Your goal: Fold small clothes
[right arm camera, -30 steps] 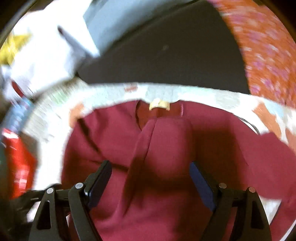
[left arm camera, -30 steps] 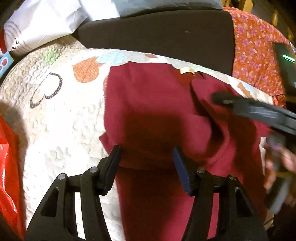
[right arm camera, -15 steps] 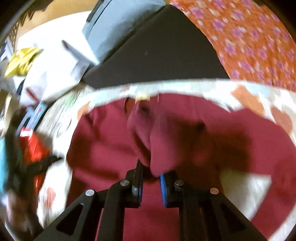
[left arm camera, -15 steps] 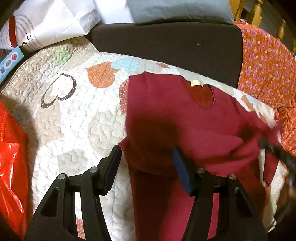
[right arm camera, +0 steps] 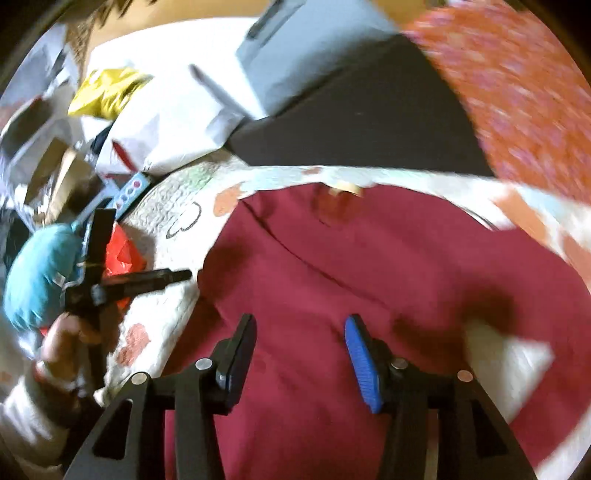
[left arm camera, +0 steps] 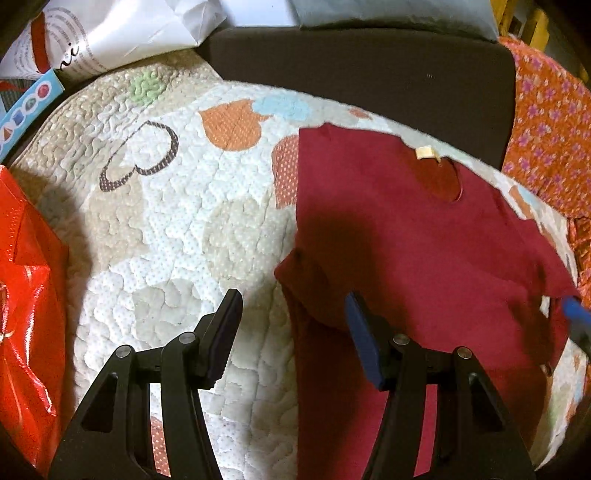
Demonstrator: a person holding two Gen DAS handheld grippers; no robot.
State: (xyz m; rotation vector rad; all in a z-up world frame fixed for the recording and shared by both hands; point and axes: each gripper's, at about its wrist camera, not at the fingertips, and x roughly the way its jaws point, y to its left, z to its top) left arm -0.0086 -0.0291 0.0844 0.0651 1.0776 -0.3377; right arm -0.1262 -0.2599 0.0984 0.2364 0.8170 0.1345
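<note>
A dark red shirt lies flat on the quilted mat, neck hole and tan label at the far end. Its left side is folded in, with a corner sticking out. My left gripper hovers open over that corner and the mat, and nothing is pinched. In the right wrist view my right gripper hangs over the shirt. Its jaws are opening and no cloth is between the pads. A hand holds the left gripper at the shirt's left edge.
A red plastic bag sits left of the mat and a white paper bag at the far left. A dark cushion backs the mat, with a grey pillow on it. Orange floral cloth lies to the right.
My right gripper, shut on a fold of red cloth half a second ago, has let go and pulled back to the right. The shirt now lies flatter. My left gripper drifted left.
</note>
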